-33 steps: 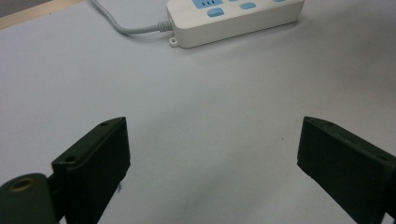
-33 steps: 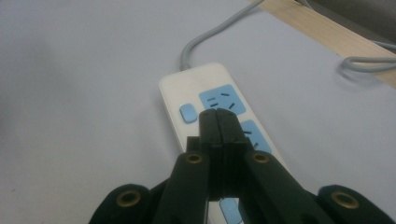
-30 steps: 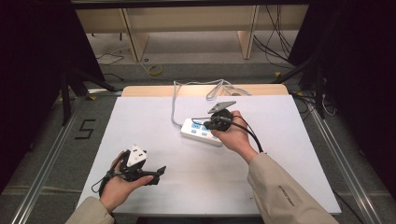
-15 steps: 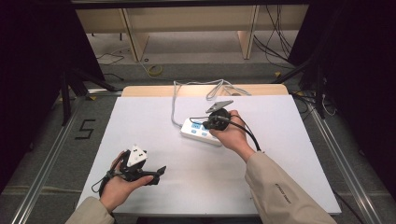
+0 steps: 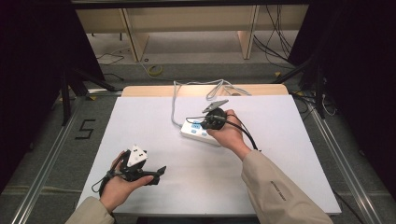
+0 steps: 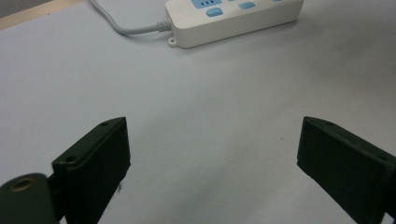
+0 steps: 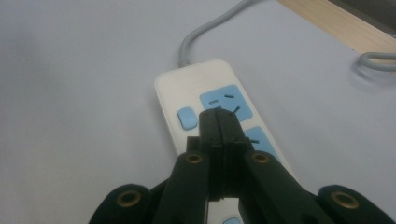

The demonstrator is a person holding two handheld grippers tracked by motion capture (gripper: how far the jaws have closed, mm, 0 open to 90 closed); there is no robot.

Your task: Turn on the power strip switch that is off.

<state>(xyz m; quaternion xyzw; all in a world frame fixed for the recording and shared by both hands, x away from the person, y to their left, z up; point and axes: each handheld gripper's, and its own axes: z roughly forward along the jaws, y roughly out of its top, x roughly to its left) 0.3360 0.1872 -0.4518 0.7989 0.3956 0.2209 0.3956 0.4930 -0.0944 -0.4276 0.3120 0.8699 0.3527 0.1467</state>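
The power strip [image 5: 200, 132] lay in the middle of the white table [image 5: 289, 154]. The right gripper [image 7: 219, 122], clenched on nothing, hovered over its sockets. The left gripper [image 6: 212, 158] rested released, well apart.

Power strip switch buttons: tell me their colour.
Light blue, set in the white power strip; the switch button shows best in the right gripper view.

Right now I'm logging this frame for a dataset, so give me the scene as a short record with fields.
surface: white table
main item: white power strip with blue sockets and switches
cord: grey cable running to the table's far edge
right gripper: jaws shut, tips over the strip's first socket, nothing between them
left gripper: jaws open, nothing between them, near the table's front-left, apart from the strip
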